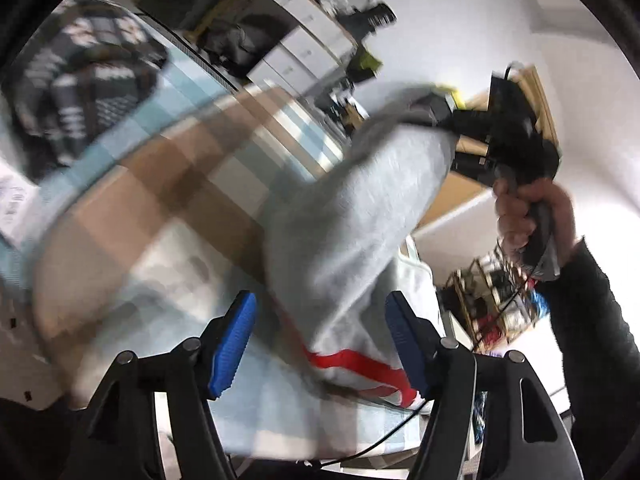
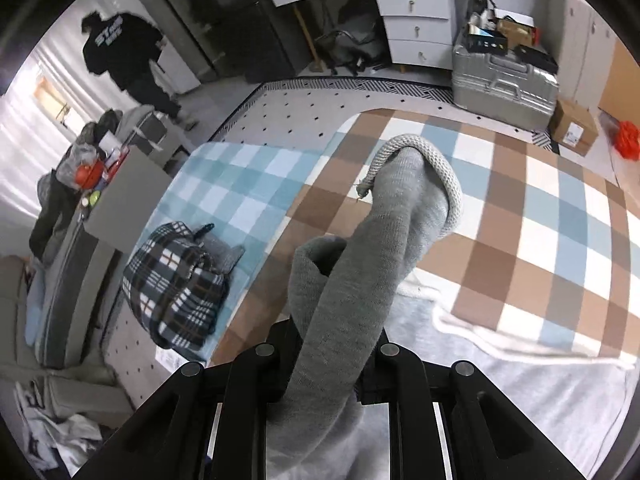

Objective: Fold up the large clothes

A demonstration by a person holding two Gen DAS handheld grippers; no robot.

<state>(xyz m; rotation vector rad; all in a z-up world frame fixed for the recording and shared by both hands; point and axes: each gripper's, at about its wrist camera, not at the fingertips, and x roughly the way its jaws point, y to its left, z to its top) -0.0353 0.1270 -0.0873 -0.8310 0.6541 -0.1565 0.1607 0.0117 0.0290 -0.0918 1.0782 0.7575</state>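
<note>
A large grey knit garment [image 1: 360, 208] hangs in the air over a brown, blue and white checked blanket [image 2: 520, 216]. It has a red stripe [image 1: 360, 364] low down. My right gripper [image 2: 332, 344] is shut on a bunched grey sleeve [image 2: 380, 248], whose ribbed cuff [image 2: 440, 172] curls over the top. In the left wrist view a hand [image 1: 528, 216] holds that right gripper [image 1: 434, 108] high, clamped on the garment's upper edge. My left gripper [image 1: 320, 344] stands open, its blue pads [image 1: 232, 344] wide apart. The cloth hangs just beyond them, not pinched. This view is blurred.
A folded dark plaid garment [image 2: 176, 280] lies on the blanket's left part, seen also in the left wrist view [image 1: 80, 80]. Behind stand a silver suitcase [image 2: 504, 76], a cardboard box [image 2: 574, 126] and white drawers [image 2: 416, 20]. A person in black [image 2: 128, 52] stands far left.
</note>
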